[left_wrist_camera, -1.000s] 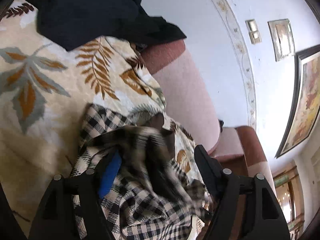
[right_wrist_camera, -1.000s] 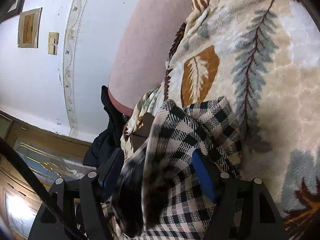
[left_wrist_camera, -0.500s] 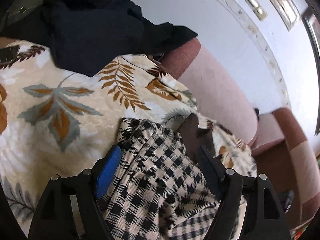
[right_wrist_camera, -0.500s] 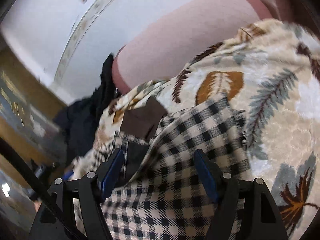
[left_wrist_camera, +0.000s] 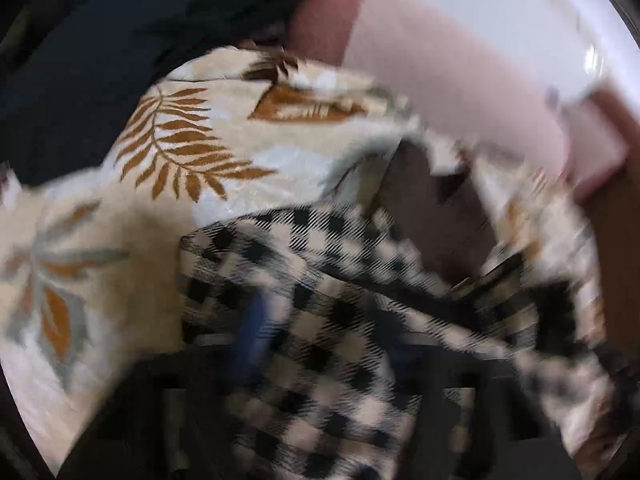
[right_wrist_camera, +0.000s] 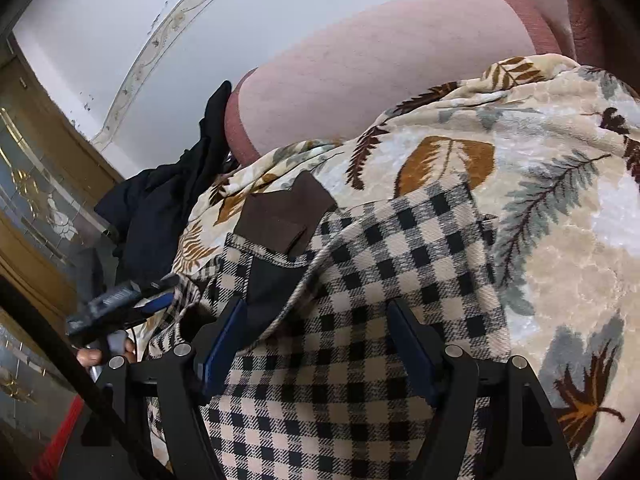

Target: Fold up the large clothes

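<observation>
A: What is the biggest thing here?

B: The pink sofa, its backrest running from nine o'clock up to one o'clock in the right wrist view, with a white wall behind it. Over the seat lies a cream leaf-print blanket, filling the right side from one o'clock down to five.

A: And the garment?

B: The checked shirt, black and beige, lies on the blanket at the centre and runs down to six o'clock. Its top edge sits just below a brown leaf on the blanket, and its right edge is straight, with bare blanket beyond it toward three o'clock. A brown collar piece juts out at its upper left, around eleven o'clock.

A: What crowds the left side?

B: A dark navy garment heaped at nine o'clock against the sofa's arm, close to the shirt's left edge.

A: The claws?

B: The right gripper stands wide, the shirt's cloth lying between its blue pads with no pinch visible. The left gripper is badly blurred in its own view; its jaws are closing with checked cloth between them, but I cannot tell whether they press it yet. From the right wrist view it shows at eight o'clock, at the shirt's left edge.
</observation>
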`<state>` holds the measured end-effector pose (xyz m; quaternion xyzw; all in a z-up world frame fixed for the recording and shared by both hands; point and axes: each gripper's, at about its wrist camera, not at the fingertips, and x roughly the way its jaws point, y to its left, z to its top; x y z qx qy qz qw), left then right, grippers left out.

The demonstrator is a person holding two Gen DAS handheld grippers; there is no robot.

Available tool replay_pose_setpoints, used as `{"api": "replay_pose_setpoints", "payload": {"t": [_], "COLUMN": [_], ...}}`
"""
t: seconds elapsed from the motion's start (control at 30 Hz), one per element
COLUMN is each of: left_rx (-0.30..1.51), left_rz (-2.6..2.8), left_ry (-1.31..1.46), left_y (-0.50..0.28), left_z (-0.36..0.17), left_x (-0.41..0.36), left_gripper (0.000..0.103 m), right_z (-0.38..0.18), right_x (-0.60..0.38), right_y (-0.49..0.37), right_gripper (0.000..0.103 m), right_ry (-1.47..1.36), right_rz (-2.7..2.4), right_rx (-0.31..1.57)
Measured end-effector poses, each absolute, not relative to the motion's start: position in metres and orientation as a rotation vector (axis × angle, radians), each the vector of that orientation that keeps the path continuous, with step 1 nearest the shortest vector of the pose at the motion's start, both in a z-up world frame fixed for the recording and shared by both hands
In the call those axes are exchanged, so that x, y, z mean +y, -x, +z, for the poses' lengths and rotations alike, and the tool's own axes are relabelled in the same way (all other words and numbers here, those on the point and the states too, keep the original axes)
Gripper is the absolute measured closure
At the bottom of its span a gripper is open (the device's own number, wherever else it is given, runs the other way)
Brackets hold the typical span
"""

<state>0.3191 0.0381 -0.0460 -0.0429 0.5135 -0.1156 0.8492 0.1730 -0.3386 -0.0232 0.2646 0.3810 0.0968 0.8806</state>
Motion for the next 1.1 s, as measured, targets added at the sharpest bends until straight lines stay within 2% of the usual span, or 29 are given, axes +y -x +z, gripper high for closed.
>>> {"api": "replay_pose_setpoints", "payload": {"t": [0.03,0.3,0.53,0.6,0.67,0.7,0.73,0.77,0.87,0.9,0.93,1.1], "left_rx": [1.110,0.958,0.969,0.962,0.973,0.977,0.974,0.973,1.050,1.075,1.089,1.033], "left_rz": [-0.245,0.012,0.061,0.045,0.002,-0.021,-0.032,-0.044,-0.095,-0.113,-0.114,0.007], "left_ry": [0.063,0.135,0.153,0.180,0.195,0.205,0.212,0.216,0.209,0.189,0.153,0.018], "left_y": [-0.320,-0.320,-0.319,-0.313,-0.306,-0.303,-0.299,-0.297,-0.302,-0.303,-0.304,-0.301], "left_z": [-0.050,-0.021,-0.020,-0.020,-0.023,-0.027,-0.030,-0.037,-0.058,-0.064,-0.067,-0.057], "left_x": [0.035,0.101,0.128,0.128,0.123,0.120,0.116,0.112,0.098,0.092,0.086,0.076], "left_gripper": [0.102,0.103,0.103,0.100,0.077,0.046,0.027,0.026,0.029,0.052,0.095,0.097], "right_z": [-0.024,-0.025,-0.026,-0.025,-0.026,-0.028,-0.030,-0.033,-0.041,-0.044,-0.046,-0.056], "right_x": [-0.340,-0.344,-0.333,-0.331,-0.328,-0.326,-0.325,-0.324,-0.324,-0.325,-0.325,-0.332], "right_y": [-0.173,-0.175,-0.178,-0.178,-0.179,-0.181,-0.182,-0.184,-0.187,-0.188,-0.190,-0.197], "right_gripper": [0.025,0.025,0.025,0.025,0.025,0.025,0.025,0.025,0.025,0.025,0.025,0.027], "right_ry": [-0.553,-0.557,-0.523,-0.517,-0.504,-0.495,-0.490,-0.485,-0.480,-0.477,-0.472,-0.336], "right_rz": [0.194,0.165,0.173,0.177,0.185,0.187,0.190,0.190,0.183,0.189,0.192,-0.005], "right_rx": [0.796,0.797,0.808,0.807,0.810,0.819,0.828,0.843,0.875,0.888,0.901,0.957]}}
